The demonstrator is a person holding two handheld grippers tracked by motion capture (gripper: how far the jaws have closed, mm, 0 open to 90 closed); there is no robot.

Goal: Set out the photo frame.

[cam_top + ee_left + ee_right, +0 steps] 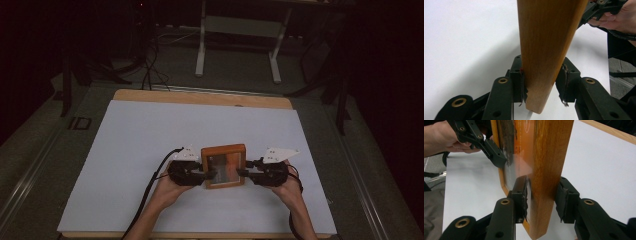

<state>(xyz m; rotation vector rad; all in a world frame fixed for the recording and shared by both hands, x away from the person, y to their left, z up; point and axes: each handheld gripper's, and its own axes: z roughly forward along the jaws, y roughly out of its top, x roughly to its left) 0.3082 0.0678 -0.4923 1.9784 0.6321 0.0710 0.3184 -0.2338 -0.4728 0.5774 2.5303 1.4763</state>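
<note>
White sheet-covered table (150, 150) bears a rectangular brown wooden picture frame with glazed front (223, 165). Left gripper (192, 172) and right gripper (255, 172) each pinch an opposite side rail. Likely stiff, light; glass fragile, so grip wood edges.

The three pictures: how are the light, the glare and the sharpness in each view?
High view: dim, the room almost black, the white table cover evenly lit, the wooden frame small and soft. Left gripper view: bright, the cover nearly washed out, the frame's edge sharp, soft shadow below it. Right gripper view: pale glare on the frame's glass, the nearest fingers slightly blurred.
</note>
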